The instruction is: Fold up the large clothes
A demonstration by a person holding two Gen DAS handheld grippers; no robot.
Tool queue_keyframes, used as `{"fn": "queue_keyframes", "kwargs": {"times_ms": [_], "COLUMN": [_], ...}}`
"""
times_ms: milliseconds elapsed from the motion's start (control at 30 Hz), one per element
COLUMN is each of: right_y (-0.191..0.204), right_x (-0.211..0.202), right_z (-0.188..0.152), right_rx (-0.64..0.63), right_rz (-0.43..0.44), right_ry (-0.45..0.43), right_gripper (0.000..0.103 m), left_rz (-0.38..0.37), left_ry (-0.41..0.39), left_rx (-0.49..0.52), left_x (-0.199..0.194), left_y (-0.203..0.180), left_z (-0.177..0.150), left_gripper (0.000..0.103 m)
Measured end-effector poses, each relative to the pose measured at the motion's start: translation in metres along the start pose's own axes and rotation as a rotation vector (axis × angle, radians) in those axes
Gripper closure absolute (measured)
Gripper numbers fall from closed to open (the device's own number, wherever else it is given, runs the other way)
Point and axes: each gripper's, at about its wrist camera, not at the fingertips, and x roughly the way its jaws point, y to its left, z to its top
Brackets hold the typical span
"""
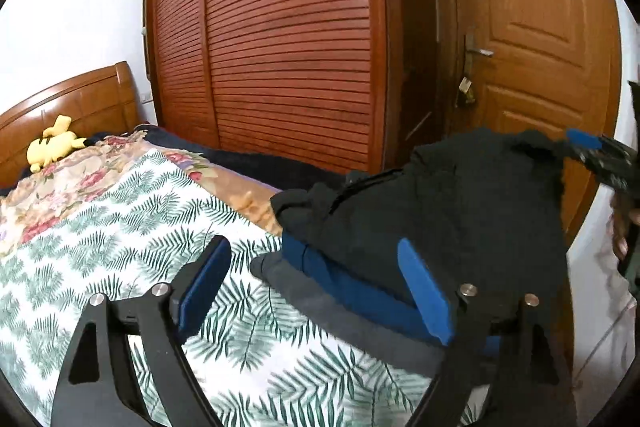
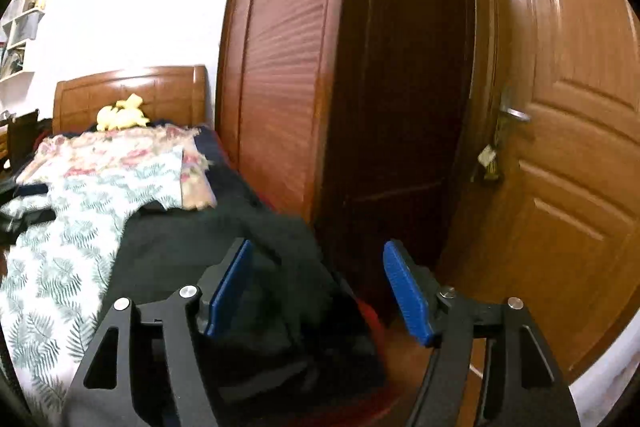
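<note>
A large black garment (image 1: 460, 195) lies heaped on top of a blue folded piece (image 1: 352, 287) and a grey one (image 1: 340, 315) at the right edge of the bed. My left gripper (image 1: 316, 291) is open and empty, just above the leaf-print bedspread, its right finger next to the pile. In the left wrist view my right gripper (image 1: 600, 155) shows at the far right beside the garment's upper corner. In the right wrist view my right gripper (image 2: 320, 287) is open, with the black garment (image 2: 224, 259) below and between its fingers; nothing is gripped.
The bed has a leaf-print spread (image 1: 120, 235) and a floral cover (image 1: 80, 179). A yellow plush toy (image 1: 52, 143) sits at the wooden headboard (image 1: 80, 103). A louvred wooden wardrobe (image 1: 280, 47) and a wooden door (image 1: 540, 47) stand close behind the bed's right edge.
</note>
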Motion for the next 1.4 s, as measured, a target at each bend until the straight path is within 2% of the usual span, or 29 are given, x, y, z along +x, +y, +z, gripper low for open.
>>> {"fn": "queue_keyframes", "kwargs": {"times_ms": [100,133,167,233,300,400,500,567,667,767,933,1133,1267,1400], "right_y": [0.022,0.033,0.037,0.054,0.057,0.044,0.015,0.008,0.0,0.005,0.026,0.088,0.118,0.156], "right_x": [-0.01,-0.01,-0.013,-0.004,0.016,0.051,0.08,0.089,0.08,0.047,-0.012,-0.08,-0.114,-0.141], "right_z": [0.009,0.013,0.012,0.015,0.016,0.012,-0.007,-0.016,-0.013,-0.007,0.007,0.005,-0.012,-0.03], "right_rx": [-0.05,-0.077,-0.099,-0.141,-0.156,-0.13,-0.025,-0.006,0.029,0.051,0.046,0.012,0.003,-0.036], "right_rz": [0.096,0.133,0.166,0.208,0.23,0.182,0.145,0.13,0.111,0.075,0.109,0.266,0.391,0.486], "right_ry": [-0.031,-0.031,-0.031,-0.003,0.06,0.179,0.32,0.37,0.357,0.302,0.191,0.12,0.116,0.12], "right_gripper": [0.033,0.033,0.033,0.04,0.042,0.042,0.042,0.042,0.042,0.042,0.042,0.033,0.032,0.027], "left_rz": [0.013,0.025,0.03,0.046,0.051,0.064,0.085,0.099,0.141,0.182,0.256,0.338,0.4,0.446], "left_ry": [0.023,0.026,0.025,0.014,0.006,-0.002,-0.012,-0.012,-0.02,-0.014,-0.031,-0.019,-0.011,0.006], "left_rx": [-0.01,-0.011,-0.011,-0.017,-0.028,-0.062,-0.085,-0.093,-0.102,-0.12,-0.15,-0.198,-0.23,-0.249], "left_x": [-0.018,-0.023,-0.028,-0.047,-0.062,-0.09,-0.115,-0.13,-0.151,-0.175,-0.217,-0.262,-0.292,-0.316], "left_y": [0.006,0.006,0.005,0.008,0.012,0.022,0.031,0.038,0.047,0.057,0.073,0.089,0.094,0.096], "left_z": [-0.014,-0.018,-0.023,-0.033,-0.041,-0.054,-0.065,-0.073,-0.084,-0.094,-0.11,-0.132,-0.15,-0.171], "left_gripper": [0.016,0.014,0.008,0.0,0.0,0.0,0.0,0.0,0.0,0.0,0.0,0.0,0.0,0.0]}}
